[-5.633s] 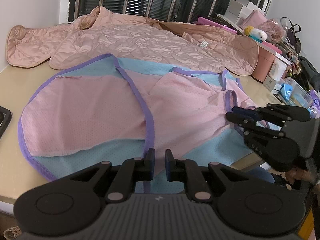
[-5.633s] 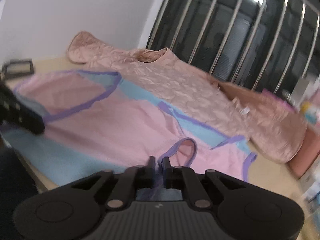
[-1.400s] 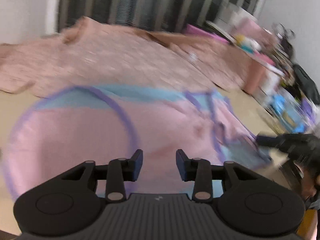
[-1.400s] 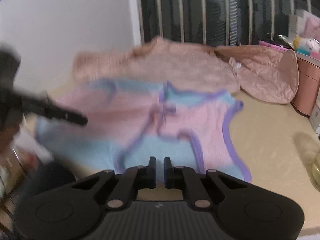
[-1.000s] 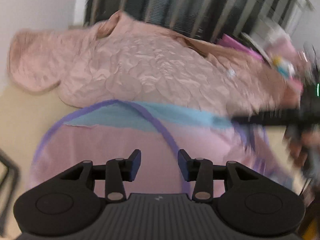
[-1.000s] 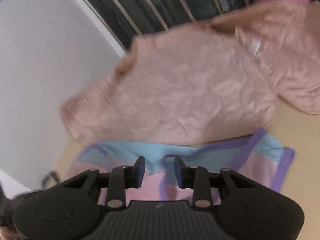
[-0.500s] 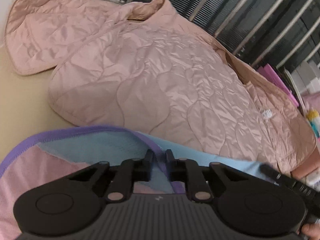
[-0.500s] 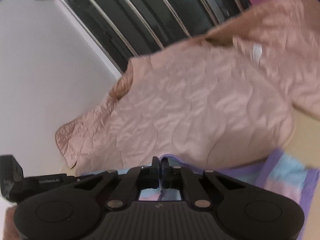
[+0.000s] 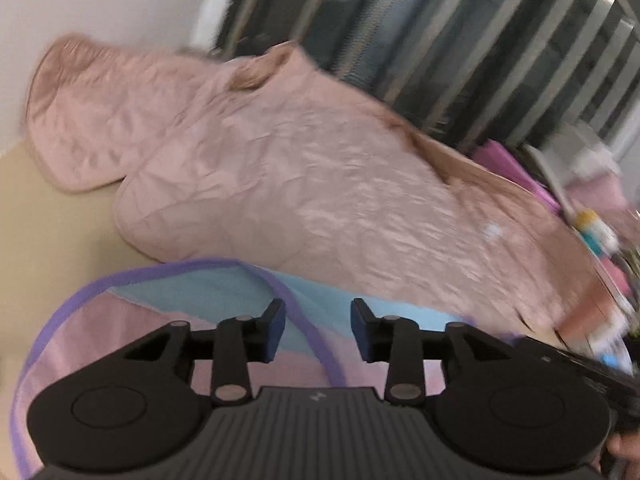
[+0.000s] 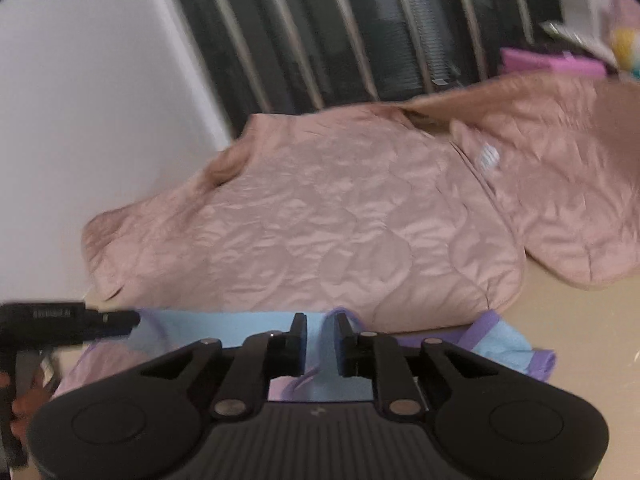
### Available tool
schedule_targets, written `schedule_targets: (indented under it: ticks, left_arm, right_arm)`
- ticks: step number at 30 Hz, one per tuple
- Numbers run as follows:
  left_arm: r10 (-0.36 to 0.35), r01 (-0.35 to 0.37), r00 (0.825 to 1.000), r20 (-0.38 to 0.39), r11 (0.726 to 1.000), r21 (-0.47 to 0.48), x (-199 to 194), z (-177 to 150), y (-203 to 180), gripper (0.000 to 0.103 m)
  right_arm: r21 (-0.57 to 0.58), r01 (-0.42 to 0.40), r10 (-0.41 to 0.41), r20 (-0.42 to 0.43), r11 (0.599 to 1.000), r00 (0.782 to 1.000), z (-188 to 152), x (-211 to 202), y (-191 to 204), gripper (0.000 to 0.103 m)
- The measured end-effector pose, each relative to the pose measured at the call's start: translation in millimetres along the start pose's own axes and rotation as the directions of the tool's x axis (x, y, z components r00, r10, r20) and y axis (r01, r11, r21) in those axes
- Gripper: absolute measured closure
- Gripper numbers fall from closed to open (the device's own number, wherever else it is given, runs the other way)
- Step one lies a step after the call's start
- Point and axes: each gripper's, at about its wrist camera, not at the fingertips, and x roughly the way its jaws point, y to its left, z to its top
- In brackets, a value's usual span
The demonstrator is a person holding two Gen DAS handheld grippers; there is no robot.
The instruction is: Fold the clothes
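A pink and light-blue garment with purple trim (image 9: 120, 332) lies flat on the beige table, its far edge just under both grippers. It also shows in the right wrist view (image 10: 240, 326). My left gripper (image 9: 318, 312) is open and empty above the purple trim. My right gripper (image 10: 321, 326) is partly open and empty over the blue far edge. The left gripper's tip (image 10: 112, 320) shows at the left of the right wrist view.
A quilted pink jacket (image 9: 300, 168) lies spread behind the garment, against the barred window (image 10: 360, 32). Boxes and clutter (image 9: 592, 216) stand at the far right. Bare beige table (image 10: 592, 332) shows to the right.
Both grippers were shut on the garment's far edge half a second ago. Now both have opened and let it go, and the views have drawn back a little.
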Motion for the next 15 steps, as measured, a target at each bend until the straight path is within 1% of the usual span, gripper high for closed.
schedule_targets:
  ticks: [3, 4, 5, 8, 10, 12, 15]
  left_arm:
    - [-0.029, 0.030, 1.000, -0.009, 0.993, 0.118, -25.9, -28.6, -21.9, 0.062]
    - [-0.031, 0.035, 0.999, -0.024, 0.989, 0.147, -28.4, -39.3, -27.5, 0.062]
    - [-0.033, 0.040, 0.999, -0.039, 0.984, 0.174, -30.8, -50.1, -33.1, 0.062]
    - [-0.028, 0.053, 0.995, -0.099, 0.966, 0.255, -25.5, -80.0, -48.6, 0.062]
    - [-0.018, 0.052, 0.991, -0.130, 0.962, 0.266, -20.9, -92.9, -53.1, 0.062]
    - [-0.013, 0.055, 0.988, -0.154, 0.961, 0.271, -18.6, -103.6, -54.9, 0.062]
    - [-0.010, 0.052, 0.989, -0.151, 0.958, 0.282, -21.0, -110.7, -56.7, 0.062]
  right_arm:
    - [-0.137, 0.055, -0.061, -0.040, 0.989, 0.997, -13.1, -21.0, 16.8, 0.089]
    - [-0.163, 0.058, -0.067, -0.047, 0.985, 0.997, -19.5, -26.7, 19.8, 0.089]
    - [-0.179, 0.054, -0.065, -0.058, 0.982, 0.996, -27.2, -30.7, 20.5, 0.089]
    - [-0.175, 0.040, -0.060, -0.107, 0.984, 0.993, -50.5, -28.5, 17.7, 0.089]
    - [-0.172, 0.045, -0.069, -0.135, 0.984, 0.988, -64.1, -22.4, 15.4, 0.092]
    - [-0.203, 0.062, -0.084, -0.103, 0.977, 0.991, -73.1, -28.6, 17.9, 0.091]
    - [-0.193, 0.058, -0.070, -0.055, 0.979, 0.996, -78.6, -46.2, 20.1, 0.090]
